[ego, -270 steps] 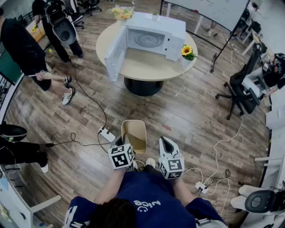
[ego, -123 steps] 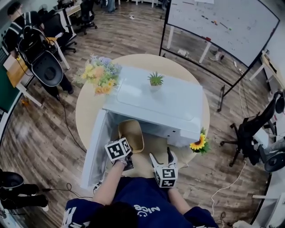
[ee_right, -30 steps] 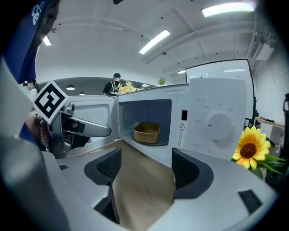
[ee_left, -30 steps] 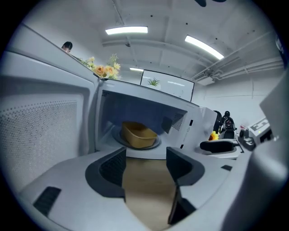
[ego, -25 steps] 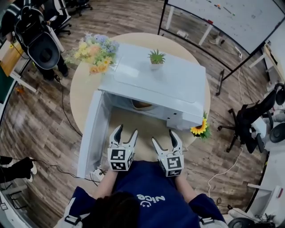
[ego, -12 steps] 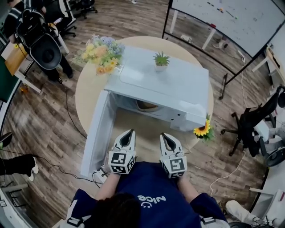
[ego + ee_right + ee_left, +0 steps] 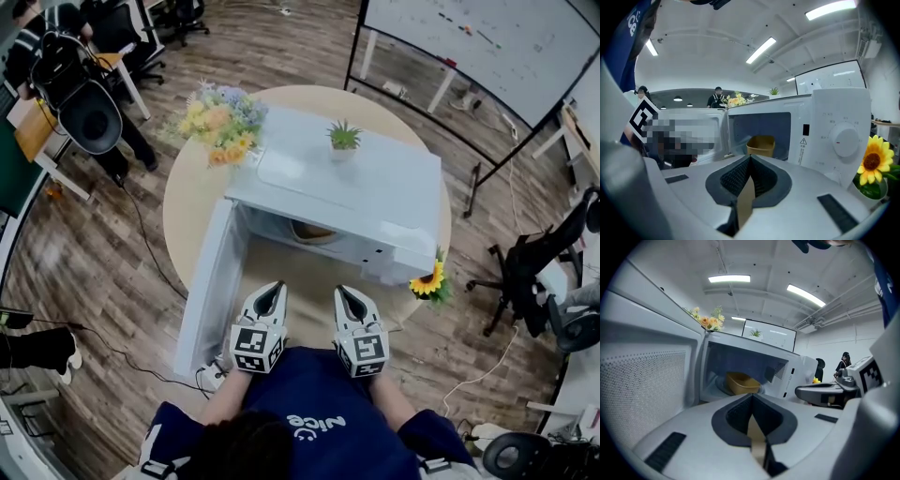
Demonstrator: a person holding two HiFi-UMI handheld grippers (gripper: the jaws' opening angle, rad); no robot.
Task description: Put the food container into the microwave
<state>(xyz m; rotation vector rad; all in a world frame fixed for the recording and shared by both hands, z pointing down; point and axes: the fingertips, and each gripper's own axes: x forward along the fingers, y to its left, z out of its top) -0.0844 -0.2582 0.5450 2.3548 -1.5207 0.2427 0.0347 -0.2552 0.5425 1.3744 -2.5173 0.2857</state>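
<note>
Container (image 7: pixel 314 232) in microwave (image 7: pixel 361 183), door (image 7: pixel 211 286) open, sunflower (image 7: pixel 428 279) beside, left gripper (image 7: pixel 274 286) and right gripper (image 7: pixel 343 291) closed

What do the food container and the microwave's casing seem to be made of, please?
The food container looks like matte tan plastic: uniform colour, thin rounded rim. The microwave casing looks like smooth white painted metal or plastic; the even sheen leaves it open.
</note>
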